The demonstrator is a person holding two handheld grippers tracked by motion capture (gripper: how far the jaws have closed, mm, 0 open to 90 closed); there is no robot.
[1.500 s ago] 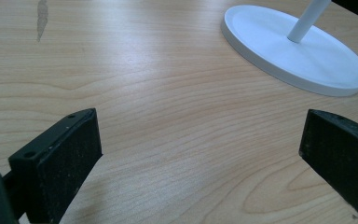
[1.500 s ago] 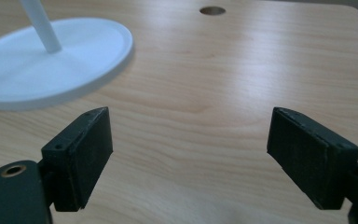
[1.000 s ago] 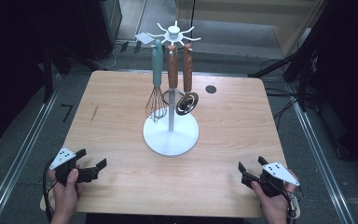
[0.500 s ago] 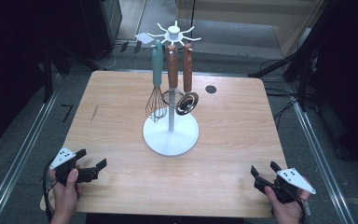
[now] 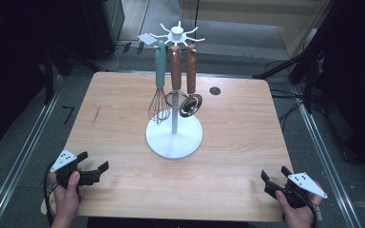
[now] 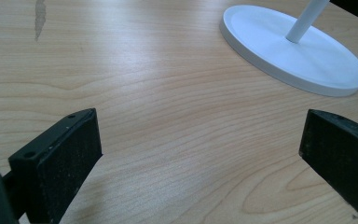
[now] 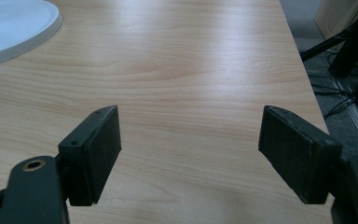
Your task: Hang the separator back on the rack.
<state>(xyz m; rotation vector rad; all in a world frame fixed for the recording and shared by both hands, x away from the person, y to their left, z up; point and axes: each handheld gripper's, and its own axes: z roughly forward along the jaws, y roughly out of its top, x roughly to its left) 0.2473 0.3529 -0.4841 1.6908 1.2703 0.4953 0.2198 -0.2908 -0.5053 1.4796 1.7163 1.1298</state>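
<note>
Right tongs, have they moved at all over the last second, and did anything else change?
The right tongs slid outward and back, toward the table's near right corner, jaws open and empty throughout. The left tongs stayed at the near left edge, open. The white stand with its whisk and two wooden-handled utensils did not move; nothing was taken hold of or let go.

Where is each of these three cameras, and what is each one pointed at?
High view: above the near edge, looking forward and down on the table; shows both hands, the left gripper and the right gripper.
Left gripper view: rides that gripper, looking low across the wood between its open jaws toward the white stand base.
Right gripper view: rides that gripper, looking across the wood toward the table's far edge, jaws open.
Shared: all three catch the stand base.
</note>
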